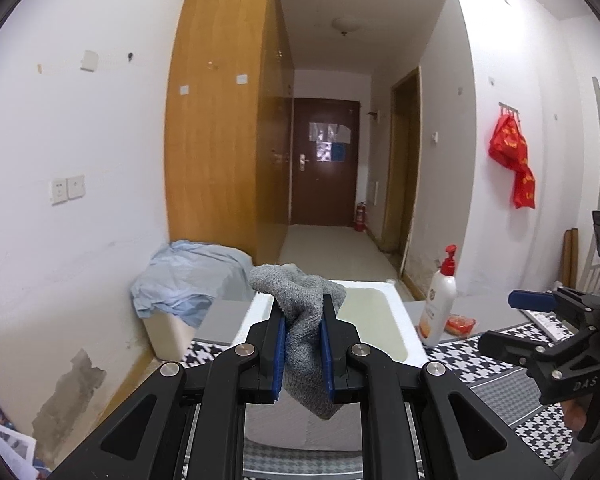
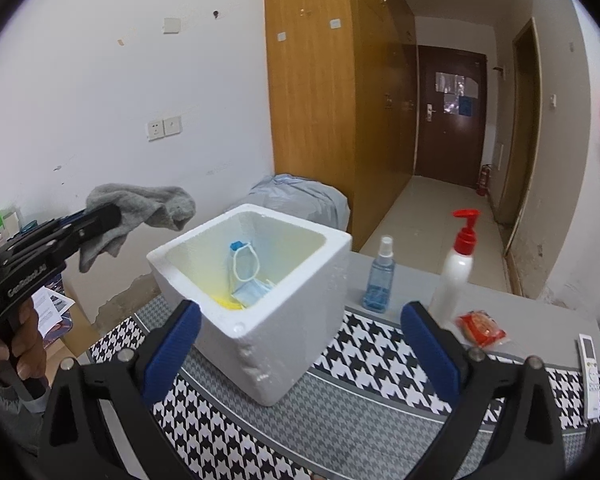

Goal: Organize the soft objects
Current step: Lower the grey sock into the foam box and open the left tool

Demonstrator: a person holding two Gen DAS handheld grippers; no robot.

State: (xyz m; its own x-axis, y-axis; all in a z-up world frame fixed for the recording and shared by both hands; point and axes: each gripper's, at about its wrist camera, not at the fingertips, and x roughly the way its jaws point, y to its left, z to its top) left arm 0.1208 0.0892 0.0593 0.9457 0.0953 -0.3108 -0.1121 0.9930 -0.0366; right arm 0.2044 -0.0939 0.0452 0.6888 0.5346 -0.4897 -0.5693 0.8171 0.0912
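My left gripper point(image 1: 303, 312) is shut on a grey knitted sock point(image 1: 300, 296), which droops over and below the blue pads. In the right wrist view that same sock point(image 2: 140, 208) hangs in the air to the left of a white foam box point(image 2: 284, 344), held by the left gripper point(image 2: 100, 218). The foam box point(image 1: 412, 332) stands on the table just beyond the sock. Inside it lie a blue face mask point(image 2: 250, 292) and something yellow. My right gripper point(image 2: 300, 336) stands open in front of the box with nothing between its fingers; it also shows at the right edge point(image 1: 516, 320).
A white pump bottle point(image 2: 456, 268) with a red top, a blue spray bottle point(image 2: 380, 276), a red packet point(image 2: 482, 330) and a white remote point(image 2: 592, 376) sit right of the box on a houndstooth mat point(image 2: 360, 360). A bin under blue cloth point(image 1: 188, 284) stands by the wardrobe point(image 1: 220, 120).
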